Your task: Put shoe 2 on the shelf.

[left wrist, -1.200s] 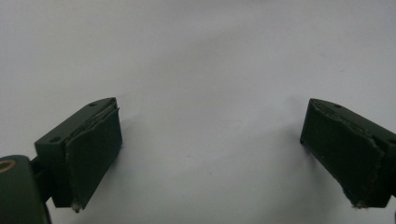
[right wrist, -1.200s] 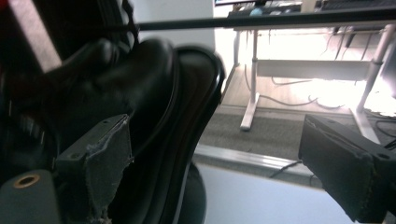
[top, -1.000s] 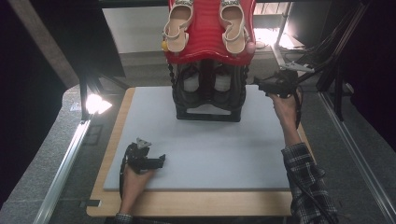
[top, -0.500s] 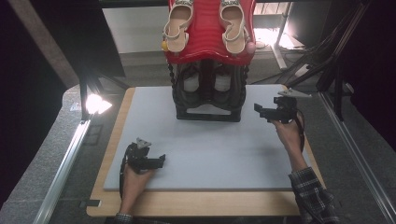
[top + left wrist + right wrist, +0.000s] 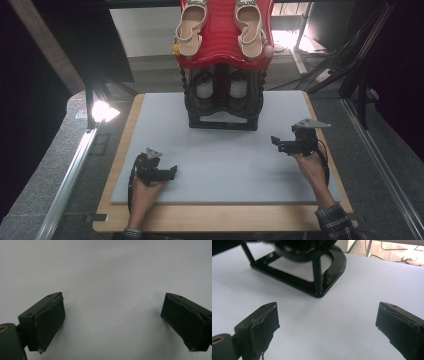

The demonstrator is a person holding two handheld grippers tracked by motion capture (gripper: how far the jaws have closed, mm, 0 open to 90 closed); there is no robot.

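Observation:
A black shoe rack [image 5: 223, 107] stands at the back middle of the grey mat [image 5: 220, 160], with a red top shelf [image 5: 222, 47] carrying a pair of beige sandals [image 5: 191, 27] and dark shoes on the shelf below. My left gripper [image 5: 161, 175] rests low on the mat at front left, open, with bare mat between its jaws [image 5: 112, 325]. My right gripper [image 5: 282, 145] hovers over the mat's right side, open and empty [image 5: 327, 330], facing the rack's black base [image 5: 322, 277].
The mat lies on a wooden board [image 5: 225, 225]. A bright lamp [image 5: 102, 111] shines at the left edge. Metal rails [image 5: 65, 185] run along both sides, and cables and stand legs [image 5: 345, 65] crowd the back right.
My right gripper has drawn back from beside the rack toward the front right of the mat. The left gripper has stayed in place.

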